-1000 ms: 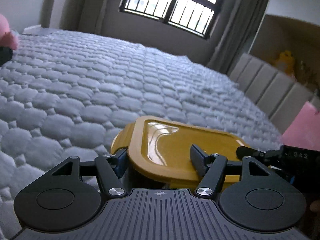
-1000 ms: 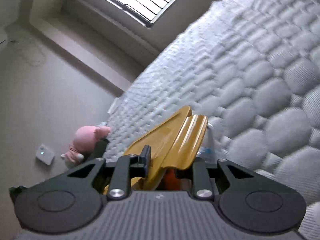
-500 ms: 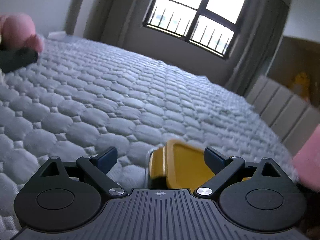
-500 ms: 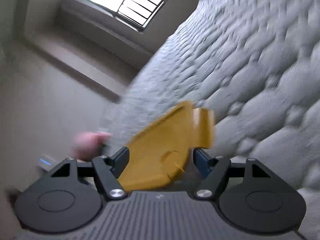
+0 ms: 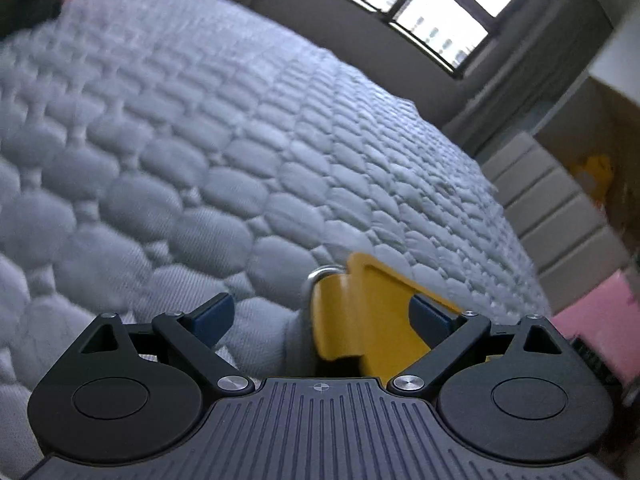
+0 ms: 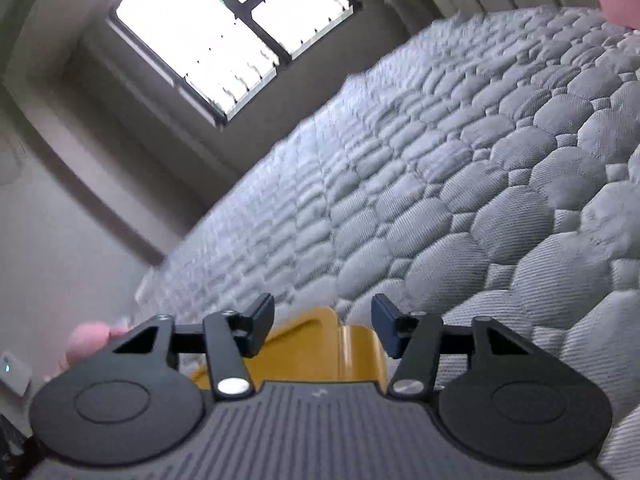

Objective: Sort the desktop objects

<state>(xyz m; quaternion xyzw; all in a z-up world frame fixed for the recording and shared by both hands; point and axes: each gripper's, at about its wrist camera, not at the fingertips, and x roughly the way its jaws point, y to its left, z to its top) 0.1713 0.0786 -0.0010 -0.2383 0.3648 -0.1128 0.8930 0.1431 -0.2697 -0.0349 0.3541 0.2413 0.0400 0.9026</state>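
A yellow lidded box (image 5: 376, 320) lies on the grey quilted bed (image 5: 180, 160), low in the left wrist view, with a side clasp and a clear rim showing at its left end. My left gripper (image 5: 322, 318) is open wide; the box sits off-centre in the gap, against the right finger (image 5: 430, 320), and the left finger is well clear of it. In the right wrist view the yellow lid (image 6: 332, 348) shows just below and between the fingers. My right gripper (image 6: 324, 320) is open, and neither pad presses on the lid.
A pink plush toy (image 6: 90, 336) lies at the bed's far left edge, near a small white wall device (image 6: 12, 372). A pink shape (image 5: 592, 320) sits at the right beside the left gripper. A padded headboard (image 5: 560, 220) and a window (image 6: 224, 36) bound the bed.
Both grippers have opened: the left let go of the box and spread wide, and the right came off the lid's clasp. Both views have swung, and the box now shows lower in each.
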